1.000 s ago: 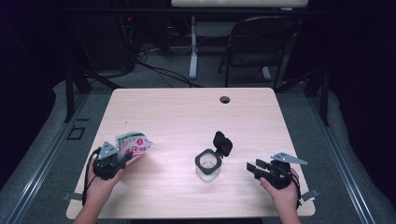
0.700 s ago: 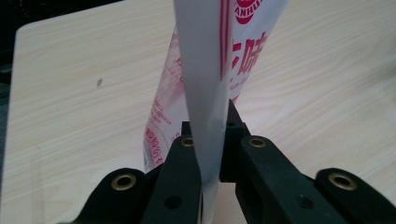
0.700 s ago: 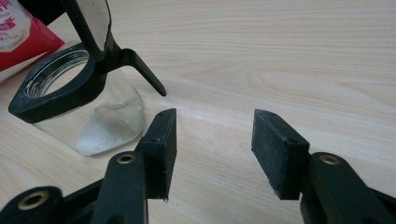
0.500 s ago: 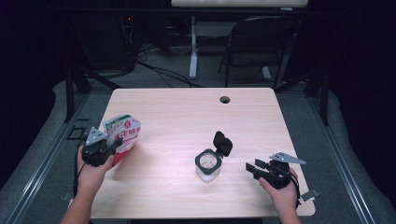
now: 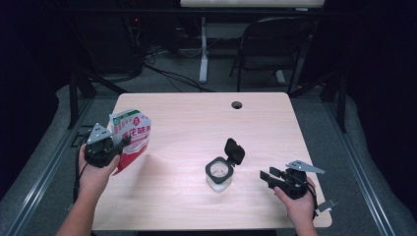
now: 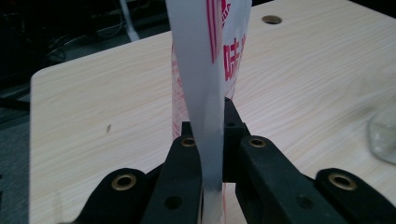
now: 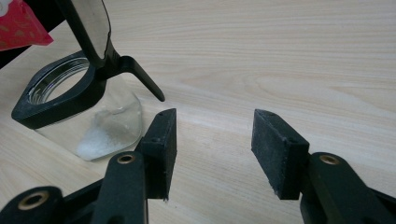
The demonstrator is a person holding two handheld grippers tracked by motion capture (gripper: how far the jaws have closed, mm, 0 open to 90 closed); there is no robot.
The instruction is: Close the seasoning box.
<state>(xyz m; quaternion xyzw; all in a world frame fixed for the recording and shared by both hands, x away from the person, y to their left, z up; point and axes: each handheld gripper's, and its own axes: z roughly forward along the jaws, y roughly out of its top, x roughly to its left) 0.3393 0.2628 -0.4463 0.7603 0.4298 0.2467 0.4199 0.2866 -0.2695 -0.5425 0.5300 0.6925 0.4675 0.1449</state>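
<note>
A red and white printed pouch point(image 5: 131, 137) is held upright above the table's left edge, with my left gripper point(image 5: 118, 146) shut on its lower part. In the left gripper view the pouch's thin edge point(image 6: 205, 93) runs up between the two black jaws of my left gripper point(image 6: 210, 140). A clear jar point(image 5: 219, 173) with a black collar and a flipped-open black lid point(image 5: 234, 151) stands near the table's middle; white powder lies in the jar point(image 7: 100, 130). My right gripper point(image 5: 268, 178) rests open to the right of it, and in its own view my right gripper point(image 7: 212, 135) has nothing between its fingers.
The light wooden table point(image 5: 196, 123) has a round cable hole point(image 5: 237, 104) near its far edge. A black folding chair point(image 5: 275, 44) and cables stand on the floor beyond the table.
My left gripper has lifted the pouch and carried it leftward and back, turning it more upright. The right gripper and the jar have stayed where they were.
</note>
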